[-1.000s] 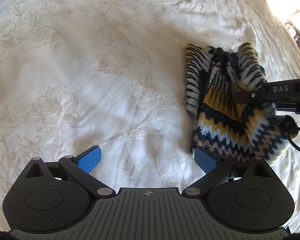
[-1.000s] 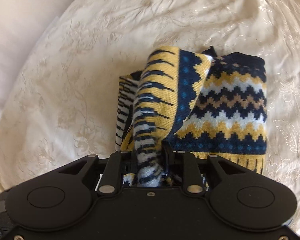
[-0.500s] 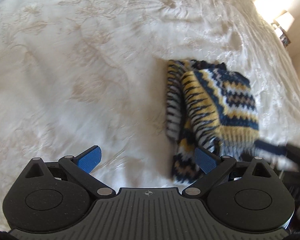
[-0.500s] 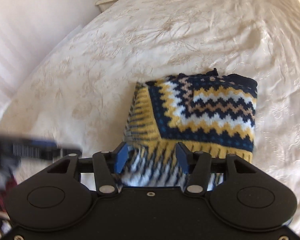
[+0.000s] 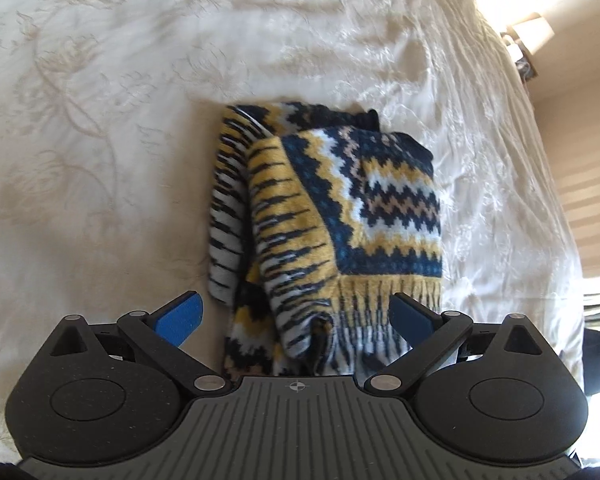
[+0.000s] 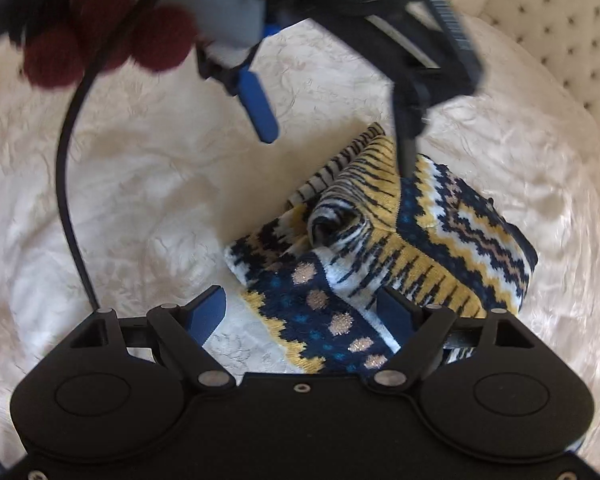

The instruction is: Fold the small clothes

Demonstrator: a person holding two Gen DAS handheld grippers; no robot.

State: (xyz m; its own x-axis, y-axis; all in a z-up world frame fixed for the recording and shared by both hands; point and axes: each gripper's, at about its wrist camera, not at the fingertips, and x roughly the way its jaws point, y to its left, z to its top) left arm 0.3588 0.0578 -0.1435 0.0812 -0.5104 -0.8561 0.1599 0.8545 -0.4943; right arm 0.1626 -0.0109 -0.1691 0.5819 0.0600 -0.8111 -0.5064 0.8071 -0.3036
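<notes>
A small knit sweater (image 5: 340,216) in navy, yellow and white zigzag lies folded on the cream bedspread (image 5: 100,120). A striped sleeve is folded across its left side. My left gripper (image 5: 296,314) is open, its blue pads either side of the sweater's near hem. In the right wrist view the sweater (image 6: 440,236) lies just ahead. My right gripper (image 6: 300,312) is open and empty over the sweater's dotted near corner. The left gripper (image 6: 332,128) hangs open above the sweater in that view.
The bed's tufted cream headboard (image 6: 560,40) stands at the back right of the right wrist view. A lamp on a nightstand (image 5: 528,36) sits beyond the bed's far right edge. A black cable (image 6: 66,168) arcs across the left of the right wrist view.
My right gripper let go of the striped sleeve, which now lies folded on the sweater, and opened wide. My left gripper moved right, over the sweater's near hem.
</notes>
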